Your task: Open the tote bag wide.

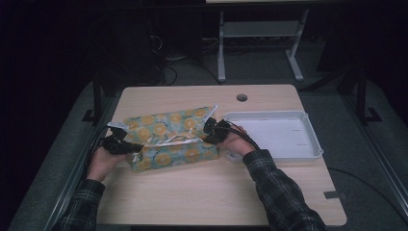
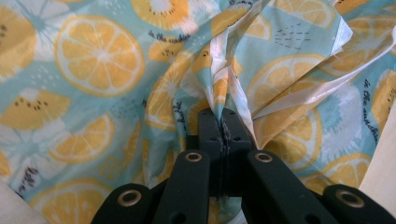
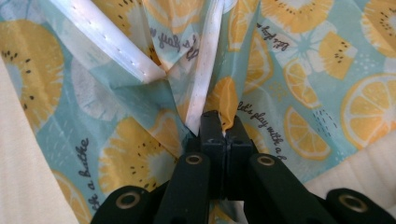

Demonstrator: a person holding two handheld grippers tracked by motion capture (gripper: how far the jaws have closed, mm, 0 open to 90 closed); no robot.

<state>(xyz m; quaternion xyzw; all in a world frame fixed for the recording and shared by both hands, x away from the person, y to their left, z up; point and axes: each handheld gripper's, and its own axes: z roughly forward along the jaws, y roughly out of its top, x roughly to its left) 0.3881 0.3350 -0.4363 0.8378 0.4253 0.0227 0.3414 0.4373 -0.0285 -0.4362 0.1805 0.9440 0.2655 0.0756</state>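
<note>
Citrus-print cloth (image 1: 168,139), folded, lying on wooden table (image 1: 202,192) beside white tray (image 1: 308,150); left gripper (image 2: 224,122) clamped on its left edge, right gripper (image 3: 223,125) clamped on its right edge

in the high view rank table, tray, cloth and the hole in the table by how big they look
1. table
2. tray and cloth, too alike to rank
3. hole

The fruit-print cloth (image 3: 299,60) bears script: "let's play with a", "bathe", "in the sunshine".
</note>
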